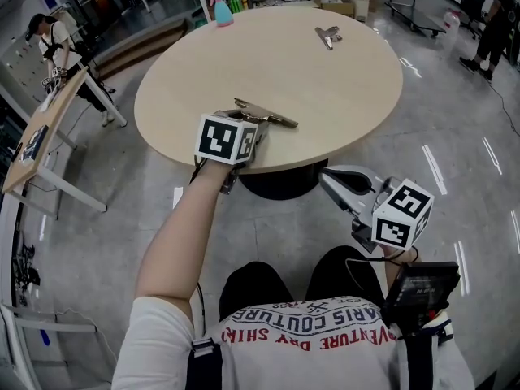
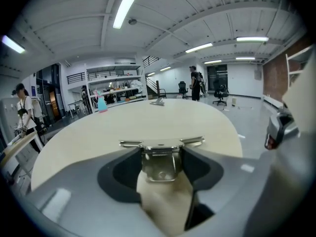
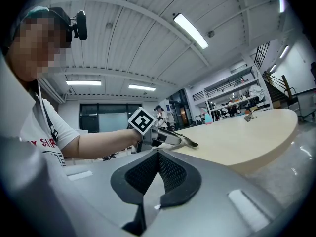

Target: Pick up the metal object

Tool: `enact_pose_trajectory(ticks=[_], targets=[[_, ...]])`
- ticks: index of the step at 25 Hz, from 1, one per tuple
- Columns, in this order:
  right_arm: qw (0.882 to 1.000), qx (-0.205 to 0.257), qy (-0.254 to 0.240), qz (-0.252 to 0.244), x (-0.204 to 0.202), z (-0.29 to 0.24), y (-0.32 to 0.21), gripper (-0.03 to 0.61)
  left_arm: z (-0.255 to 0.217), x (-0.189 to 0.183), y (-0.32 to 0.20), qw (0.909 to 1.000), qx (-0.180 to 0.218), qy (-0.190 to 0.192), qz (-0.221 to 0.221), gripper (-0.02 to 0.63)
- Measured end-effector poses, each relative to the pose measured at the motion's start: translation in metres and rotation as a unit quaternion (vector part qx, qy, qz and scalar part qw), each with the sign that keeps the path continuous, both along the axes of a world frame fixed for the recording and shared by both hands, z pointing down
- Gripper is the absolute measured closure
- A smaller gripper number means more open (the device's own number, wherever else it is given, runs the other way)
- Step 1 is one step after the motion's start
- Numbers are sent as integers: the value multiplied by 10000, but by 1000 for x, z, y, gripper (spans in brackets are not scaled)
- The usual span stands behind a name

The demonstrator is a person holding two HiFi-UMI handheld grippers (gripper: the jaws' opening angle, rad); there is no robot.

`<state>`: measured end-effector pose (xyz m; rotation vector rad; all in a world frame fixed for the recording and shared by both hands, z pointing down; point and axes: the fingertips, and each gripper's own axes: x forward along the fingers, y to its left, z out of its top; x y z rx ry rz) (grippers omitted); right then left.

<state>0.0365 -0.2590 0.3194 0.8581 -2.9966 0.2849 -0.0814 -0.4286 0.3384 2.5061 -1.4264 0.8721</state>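
HEAD VIEW
Clip: big metal clip (image 1: 272, 116) at the near edge of the tabletop (image 1: 341, 96), handles pointing in toward the middle.
Left claw: left claw (image 1: 253, 128) reaches in over the tabletop's near edge, onto the clip's back end.
Right claw: right claw (image 1: 329, 181) is off the tabletop, below its near edge; carries nothing.
Risk: clip sits close to the tabletop rim, so a slip prob. drops it to the floor.
Containers: only a bottle (image 1: 223, 11) at the tabletop's far edge; contents can't be read.
Other: far clip (image 1: 328, 36) toward the far side of the tabletop, well apart from the claws.

LEFT GRIPPER VIEW
Claw state: both pads pressed on the clip's (image 2: 160, 162) sides, i.e. clamped on it.
Lifted?: can't tell if it's clear of the tabletop yet.
Risk: hold is on smooth narrow metal, handles sticking out ahead; a fast lift or tilt could let it twist or slide out.

RIGHT GRIPPER VIEW
Claw state: jaws together, nothing between.
Seen: left claw with clip at the tabletop's near edge; bottle and far clip at its far side.
Risk: low from this side, since it's clear of the tabletop; raising it could bump the rim.
Containers: none held.
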Motion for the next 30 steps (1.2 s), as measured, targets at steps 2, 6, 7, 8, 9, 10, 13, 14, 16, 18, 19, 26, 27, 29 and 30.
enact_pose_trajectory(ticks=[2,6,7,8,9,10,13,14,16,18,19,26,27,29,30], targets=[[10000,10,3,-9,-3,1,1,577,-13,-3,9,9995,304,99,70,365],[10000,38,18,-29,0,-3,3,577,-59,-1,49,9908,1153,624,337,365],[10000,46,17,-28,-1,-5,3,577,-71,-1,64,9864,1393,771,419,365],[10000,55,17,-26,-2,-7,3,577,-81,-3,80,9811,1634,902,507,365],[10000,66,19,-27,-3,-9,3,577,-89,-5,97,9752,1866,1030,604,365],[10000,77,24,-32,-5,-10,3,577,-93,-8,114,9688,2070,1165,711,365],[9999,97,58,-70,-10,-9,4,577,-89,-16,158,9546,2365,1534,957,365],[9999,99,69,-86,-11,-8,4,577,-84,-18,168,9532,2373,1590,991,365],[9999,95,89,-108,-12,-8,5,577,-74,-19,180,9532,2336,1626,1016,365],[9998,99,98,-124,-13,-9,6,577,-65,-19,185,9544,2254,1678,1005,365],[9998,108,100,-133,-14,-10,6,577,-62,-19,186,9550,2202,1719,993,365],[9993,210,243,-181,-18,-14,7,578,-56,-20,186,9571,2064,1796,948,365],[9993,222,245,-192,-18,-14,8,578,-55,-19,186,9573,2058,1791,955,365],[9991,259,270,-219,-20,-14,9,577,-53,-19,186,9578,2038,1784,958,365],[9989,279,288,-235,-21,-15,10,577,-53,-20,186,9580,2019,1802,954,365]])
